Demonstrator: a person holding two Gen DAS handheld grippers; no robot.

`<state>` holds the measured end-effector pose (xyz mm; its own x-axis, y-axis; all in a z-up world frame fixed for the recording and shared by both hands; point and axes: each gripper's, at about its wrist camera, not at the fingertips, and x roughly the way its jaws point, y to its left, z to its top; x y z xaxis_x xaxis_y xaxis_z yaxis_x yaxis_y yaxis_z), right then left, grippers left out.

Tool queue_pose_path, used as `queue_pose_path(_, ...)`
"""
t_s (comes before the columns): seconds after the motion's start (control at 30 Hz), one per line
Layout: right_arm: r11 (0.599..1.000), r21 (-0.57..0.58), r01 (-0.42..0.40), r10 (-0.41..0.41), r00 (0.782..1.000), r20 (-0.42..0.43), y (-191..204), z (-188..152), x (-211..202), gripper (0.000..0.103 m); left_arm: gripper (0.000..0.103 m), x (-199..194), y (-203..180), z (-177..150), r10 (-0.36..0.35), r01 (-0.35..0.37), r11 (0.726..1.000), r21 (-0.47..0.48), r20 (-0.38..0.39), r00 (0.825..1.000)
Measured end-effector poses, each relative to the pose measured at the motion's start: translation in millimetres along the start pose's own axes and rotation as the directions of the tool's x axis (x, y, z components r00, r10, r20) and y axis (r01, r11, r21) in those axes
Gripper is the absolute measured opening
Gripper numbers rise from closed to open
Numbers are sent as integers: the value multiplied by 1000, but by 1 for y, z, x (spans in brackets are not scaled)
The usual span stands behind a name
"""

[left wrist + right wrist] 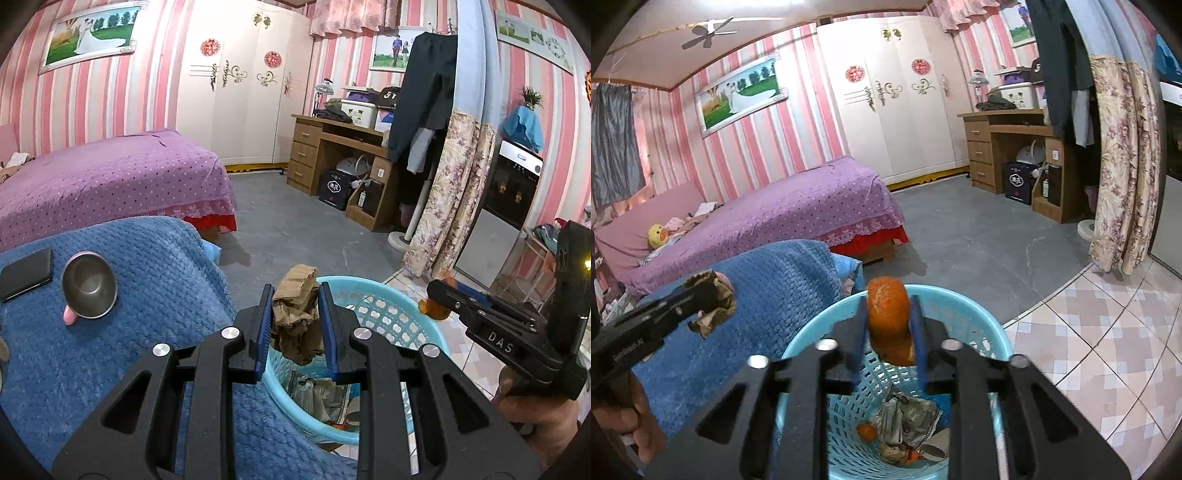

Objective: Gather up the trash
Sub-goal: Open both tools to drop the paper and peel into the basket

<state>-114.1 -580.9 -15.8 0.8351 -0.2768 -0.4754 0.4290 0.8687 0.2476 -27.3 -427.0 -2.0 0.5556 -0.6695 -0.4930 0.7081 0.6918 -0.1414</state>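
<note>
left wrist view looks down its two blue-padded fingers, and the left gripper [295,325] has its jaws pinched narrow on a crumpled brown paper wad [297,317] that hangs at the near left rim of the light blue perforated plastic basket [399,314], partly over the blue knitted blanket [159,295] rather than squarely over the opening. in the right wrist view the right gripper [888,328] has its jaws closed on a piece of orange peel [889,314], which sits above the basket's mouth, with crumpled wrappers and more orange scraps already lying at the bottom. the main risk, as i judge it, is on the left side: if those jaws part where they are now, the light paper could catch the rim or drift onto the blanket instead of falling in. the peel is better placed, but it is curved and held by its edges, so it could slip or stick to a pad and drop late. the two tools are near each other over one small opening, so moving both inward together could make them knock, or nudge the light basket and tip it. a steel bowl with a pink handle [88,286] and a black phone [26,275] rest on the blanket to the left, well apart from the basket.
</note>
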Motion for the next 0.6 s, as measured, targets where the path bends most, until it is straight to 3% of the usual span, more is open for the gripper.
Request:
queue_pose_path(0.03, 1000, 9, 8, -8, 1000, 4, -2, -1, 0, 59, 23, 1, -2, 0, -4, 4, 1000, 1, -1, 1000)
queue_pose_path(0.07, 1000, 27, 14, -14, 1000, 6, -6, 0, 0, 60, 23, 2, -4, 0, -8, 8, 1000, 3, -1, 1000)
queue_pose_path(0.5, 983, 161, 85, -92, 995, 39, -43, 2, -6, 63, 25, 29, -35, 1, -27, 30, 998, 59, -48, 998)
queue_pose_path(0.57, 982, 168, 85, -93, 995, 39, -43, 2, -7, 63, 55, 34, -40, 0, -30, 35, 997, 70, -62, 998)
queue_pose_path(0.6, 983, 166, 85, -92, 995, 39, -42, 3, -6, 63, 64, 35, -41, 0, -24, 28, 997, 69, -57, 998)
